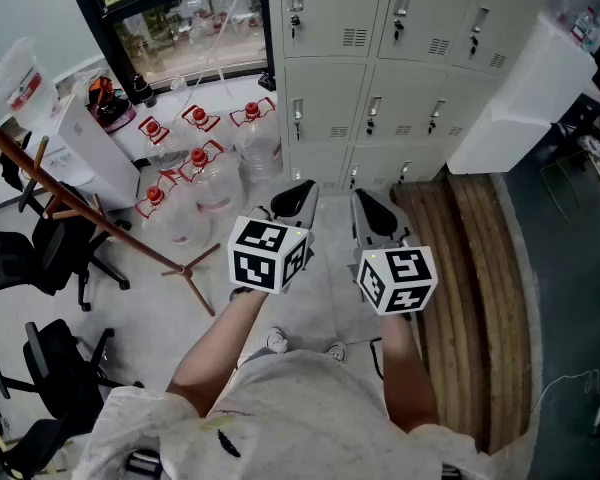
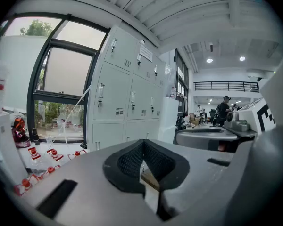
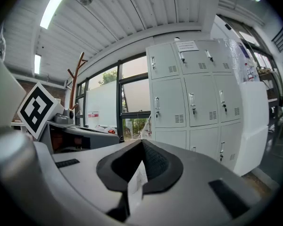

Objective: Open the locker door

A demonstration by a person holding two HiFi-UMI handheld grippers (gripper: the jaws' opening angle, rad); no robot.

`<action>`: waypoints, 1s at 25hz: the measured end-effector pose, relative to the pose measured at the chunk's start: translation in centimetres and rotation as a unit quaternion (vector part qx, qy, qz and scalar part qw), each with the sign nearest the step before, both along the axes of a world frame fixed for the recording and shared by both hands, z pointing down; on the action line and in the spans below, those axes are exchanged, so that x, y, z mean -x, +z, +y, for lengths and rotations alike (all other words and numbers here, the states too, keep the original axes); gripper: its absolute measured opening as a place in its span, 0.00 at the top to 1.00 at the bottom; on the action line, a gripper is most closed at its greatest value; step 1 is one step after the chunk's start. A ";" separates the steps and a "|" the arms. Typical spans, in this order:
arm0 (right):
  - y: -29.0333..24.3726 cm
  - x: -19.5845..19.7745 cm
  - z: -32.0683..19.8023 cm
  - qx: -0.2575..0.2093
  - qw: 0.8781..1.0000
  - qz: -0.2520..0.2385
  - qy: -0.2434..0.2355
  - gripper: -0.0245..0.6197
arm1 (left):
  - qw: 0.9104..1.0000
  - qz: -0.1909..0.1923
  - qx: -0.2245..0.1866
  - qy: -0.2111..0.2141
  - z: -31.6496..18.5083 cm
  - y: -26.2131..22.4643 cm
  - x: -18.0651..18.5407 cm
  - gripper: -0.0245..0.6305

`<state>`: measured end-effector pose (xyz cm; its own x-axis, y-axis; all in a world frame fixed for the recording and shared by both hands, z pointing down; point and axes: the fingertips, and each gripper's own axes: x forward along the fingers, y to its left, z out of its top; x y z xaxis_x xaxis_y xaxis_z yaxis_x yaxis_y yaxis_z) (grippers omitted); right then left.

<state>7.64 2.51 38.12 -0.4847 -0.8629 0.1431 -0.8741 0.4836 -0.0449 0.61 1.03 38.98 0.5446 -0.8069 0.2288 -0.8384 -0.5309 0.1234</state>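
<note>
Left tongs (image 1: 302, 193): jaws together, pads meeting at the tip, nothing between them. Right tongs (image 1: 368, 203): jaws together too, empty. The person holds both up side by side, pointed toward the lockers (image 1: 380, 68) but well short of them, with no contact on any door. The lockers are a grey bank three columns wide, standing ahead, and every door in view sits flush and closed. On the floor left of the bank are water jugs with red caps (image 1: 195, 168) — a white cabinet (image 1: 525, 98) stands just beside its right end
</note>
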 end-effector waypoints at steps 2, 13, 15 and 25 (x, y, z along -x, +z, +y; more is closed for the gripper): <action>-0.2 0.1 0.0 -0.003 1.000 -0.003 0.002 0.96 | 1.000 0.000 0.002 0.001 0.0 0.1 0.1 0.95; 0.0 1.3 -0.2 0.004 1.000 -0.005 0.000 0.96 | 1.000 0.006 0.004 0.003 -0.2 0.3 1.1 0.95; -0.1 1.8 -0.2 0.003 1.000 -0.003 0.000 0.96 | 1.000 0.008 0.004 0.004 -0.3 0.2 1.5 0.95; -0.4 5.7 -1.0 -0.002 1.000 -0.001 0.001 0.96 | 1.000 0.018 0.000 0.006 -1.3 0.1 5.3 0.95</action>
